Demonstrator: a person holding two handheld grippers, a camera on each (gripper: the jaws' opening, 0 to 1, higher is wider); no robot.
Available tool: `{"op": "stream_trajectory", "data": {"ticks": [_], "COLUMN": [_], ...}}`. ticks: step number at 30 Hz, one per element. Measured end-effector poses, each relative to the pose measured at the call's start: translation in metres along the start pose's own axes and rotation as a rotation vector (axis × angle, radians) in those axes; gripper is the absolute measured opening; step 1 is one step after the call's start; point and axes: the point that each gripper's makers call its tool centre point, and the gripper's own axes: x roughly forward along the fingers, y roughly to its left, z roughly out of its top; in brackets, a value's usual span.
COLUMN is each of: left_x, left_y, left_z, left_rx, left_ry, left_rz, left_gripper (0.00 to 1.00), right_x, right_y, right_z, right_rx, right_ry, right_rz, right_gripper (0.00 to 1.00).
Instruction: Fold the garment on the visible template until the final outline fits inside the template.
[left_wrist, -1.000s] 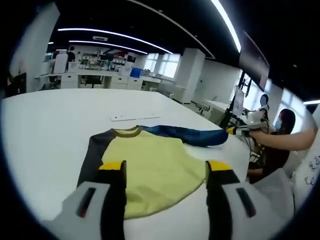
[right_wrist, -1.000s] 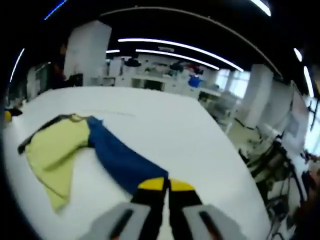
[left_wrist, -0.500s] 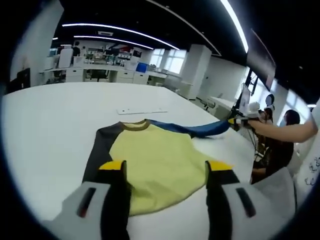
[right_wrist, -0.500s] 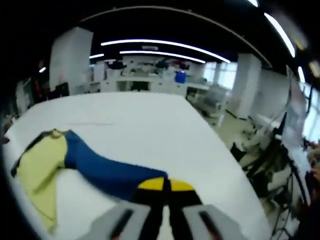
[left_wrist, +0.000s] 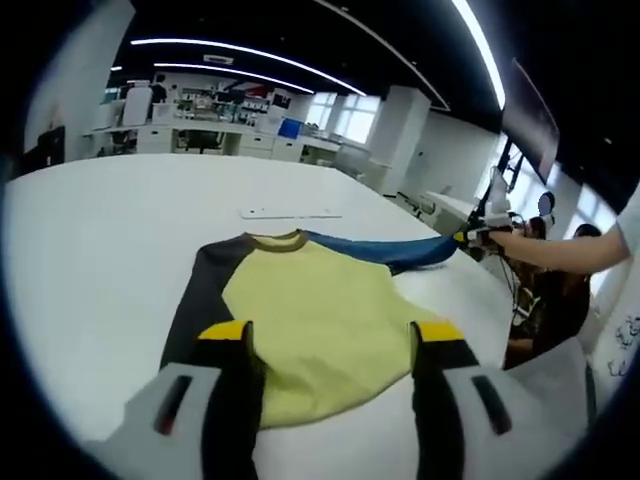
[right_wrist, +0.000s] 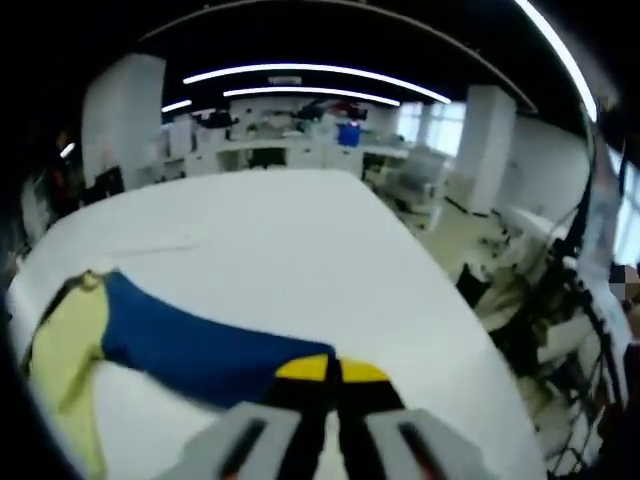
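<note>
The garment (left_wrist: 310, 310) lies flat on the worktop (left_wrist: 90, 240); beyond its collar lies a flat strip (left_wrist: 290, 213).

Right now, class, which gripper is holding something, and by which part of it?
The right gripper is shut on the end of the garment's blue sleeve, stretched out sideways. The left gripper is open above the yellow body, holding nothing.
</note>
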Motion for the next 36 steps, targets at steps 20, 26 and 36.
{"op": "stream_trajectory", "data": {"ticks": [20,26,36], "left_x": [0.018,0.019,0.021], "left_y": [0.002,-0.001,-0.001], "left_z": [-0.009,-0.01,-0.014], "left_rx": [-0.041,-0.042,-0.04], "left_ry": [0.022,0.023,0.035], "left_rz": [-0.004,-0.012,-0.013], "left_gripper": [0.61,0.61,0.6], "right_x": [-0.007,-0.007,0.001], "right_y": [0.023,0.016,0.02], "right_z": [-0.024,-0.047,-0.071], "right_rx": [0.034,0.065,0.139], "right_ry": [0.001,0.022,0.047], "right_rz": [0.067,0.083,0.179], "right_gripper": [0.27,0.36,0.38]}}
